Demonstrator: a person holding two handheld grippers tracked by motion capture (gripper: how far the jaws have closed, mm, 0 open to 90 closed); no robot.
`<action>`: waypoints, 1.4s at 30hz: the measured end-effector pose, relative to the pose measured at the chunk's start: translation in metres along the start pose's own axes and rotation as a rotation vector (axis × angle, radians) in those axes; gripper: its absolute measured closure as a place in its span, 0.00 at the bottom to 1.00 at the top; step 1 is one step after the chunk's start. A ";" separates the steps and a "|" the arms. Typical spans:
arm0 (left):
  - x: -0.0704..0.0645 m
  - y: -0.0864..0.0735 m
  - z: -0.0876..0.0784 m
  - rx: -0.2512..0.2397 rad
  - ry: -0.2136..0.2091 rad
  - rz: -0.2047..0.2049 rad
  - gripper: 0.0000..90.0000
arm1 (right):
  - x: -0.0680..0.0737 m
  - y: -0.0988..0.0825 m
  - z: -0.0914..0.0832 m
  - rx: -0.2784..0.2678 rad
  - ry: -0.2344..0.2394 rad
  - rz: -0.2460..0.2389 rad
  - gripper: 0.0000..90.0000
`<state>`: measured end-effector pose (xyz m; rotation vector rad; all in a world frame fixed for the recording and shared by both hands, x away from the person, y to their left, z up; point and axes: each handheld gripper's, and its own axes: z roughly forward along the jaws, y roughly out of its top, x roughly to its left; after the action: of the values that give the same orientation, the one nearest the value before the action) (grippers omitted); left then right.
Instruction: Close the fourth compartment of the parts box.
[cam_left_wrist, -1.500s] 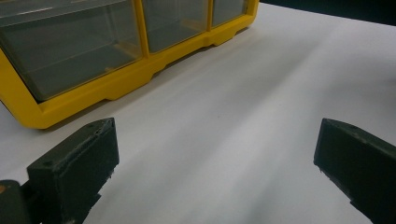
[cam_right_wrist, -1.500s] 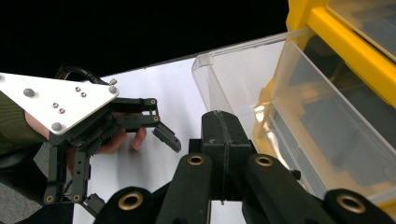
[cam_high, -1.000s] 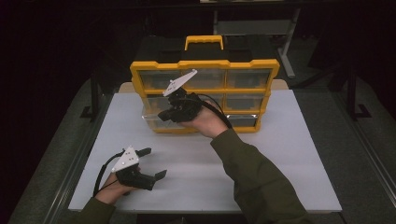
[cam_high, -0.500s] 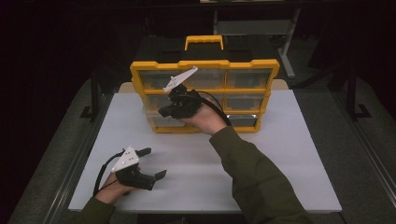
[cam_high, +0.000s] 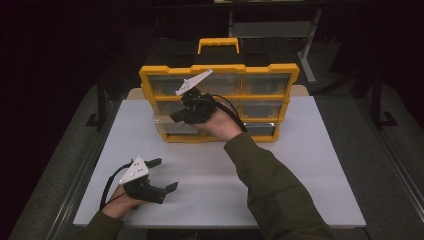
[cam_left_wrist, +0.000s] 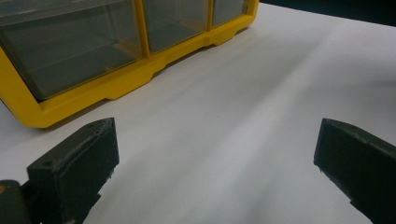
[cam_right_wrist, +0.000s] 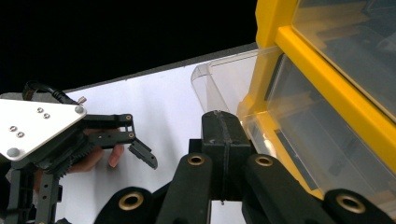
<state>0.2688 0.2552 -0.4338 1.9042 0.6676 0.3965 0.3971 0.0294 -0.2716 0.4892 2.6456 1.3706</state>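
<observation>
Right now the right tongs (cam_high: 176, 118) sit against the front of the yellow organizer box (cam_high: 220, 70), at its left column of drawers, with the jaws pressed together and nothing between them; in the right gripper view the two black tips meet in a single seam. Just past those tips a clear plastic drawer (cam_right_wrist: 224, 84) sticks out from the box's left side, partly pulled out of its slot, its rounded corner and rim showing over the white tabletop (cam_high: 310, 165). The closed tips lie right beside the drawer's front; whether they touch it cannot be told.

The box stands upright at the far middle of the tabletop, carry handle (cam_high: 218, 44) on top, its see-through drawers facing the person.

Meanwhile the left tongs (cam_high: 165, 175) rest low over the near left part of the tabletop, well apart from the box, jaws spread wide with bare white surface between them. The person's left hand (cam_high: 120, 202) grips the tool from behind.
</observation>
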 end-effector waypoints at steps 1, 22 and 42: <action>0.000 0.000 0.000 0.000 0.000 0.000 0.00 | -0.001 0.000 0.000 0.000 -0.003 -0.004 0.99; 0.001 0.000 0.000 -0.006 0.003 -0.011 0.00 | -0.014 0.005 0.004 -0.001 -0.032 0.042 0.99; 0.001 0.000 0.000 -0.012 0.002 -0.019 0.00 | -0.024 0.004 0.008 -0.004 -0.073 0.049 0.99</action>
<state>0.2694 0.2563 -0.4337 1.8849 0.6825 0.3892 0.4224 0.0300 -0.2740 0.5959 2.5893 1.3445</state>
